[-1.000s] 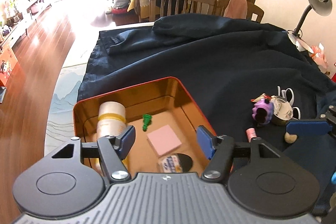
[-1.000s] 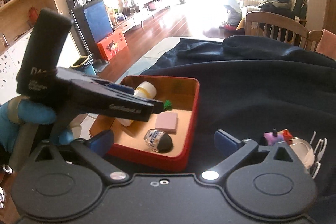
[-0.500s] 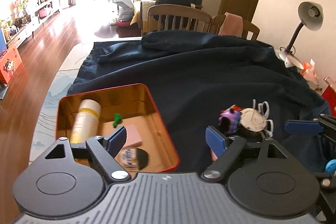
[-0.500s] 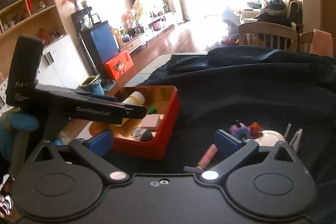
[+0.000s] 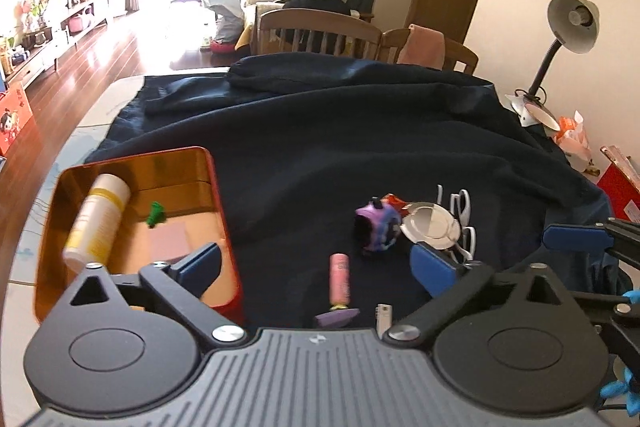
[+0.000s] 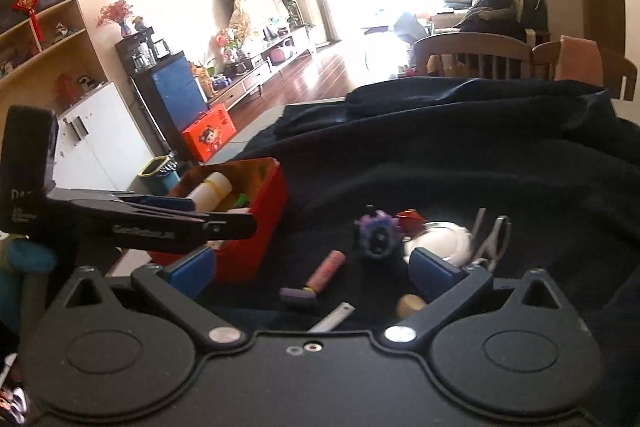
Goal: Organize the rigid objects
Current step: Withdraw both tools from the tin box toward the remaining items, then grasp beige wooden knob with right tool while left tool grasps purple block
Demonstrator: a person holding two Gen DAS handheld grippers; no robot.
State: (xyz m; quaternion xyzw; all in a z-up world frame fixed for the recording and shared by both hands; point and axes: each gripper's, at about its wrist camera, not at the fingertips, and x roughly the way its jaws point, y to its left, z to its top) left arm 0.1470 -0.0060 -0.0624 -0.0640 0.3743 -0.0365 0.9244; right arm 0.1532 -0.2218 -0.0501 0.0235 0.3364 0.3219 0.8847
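Note:
A red tin box (image 5: 218, 187) (image 6: 268, 203) sits at the left on the dark cloth. It holds a white bottle (image 5: 98, 219), a green piece (image 5: 155, 214) and a pink pad (image 5: 168, 241). To its right lie a pink tube (image 5: 339, 277) (image 6: 326, 269), a purple toy (image 5: 378, 229) (image 6: 376, 235), a round white tin (image 5: 430, 225) (image 6: 438, 239) and white scissors (image 5: 464, 215). My left gripper (image 5: 316, 263) is open and empty above the pink tube. My right gripper (image 6: 312, 269) is open and empty, near the same pile.
A purple cap (image 6: 298, 297), a small white strip (image 6: 332, 317) and a tan round piece (image 6: 410, 303) lie close to me. A desk lamp (image 5: 560, 39) stands at the far right. Wooden chairs (image 5: 320, 33) stand behind the table. The table's left edge is by the box.
Both grippers have pulled back and swung right, away from the box toward the loose pile. The left gripper was over the box interior; now it is over the pink tube.

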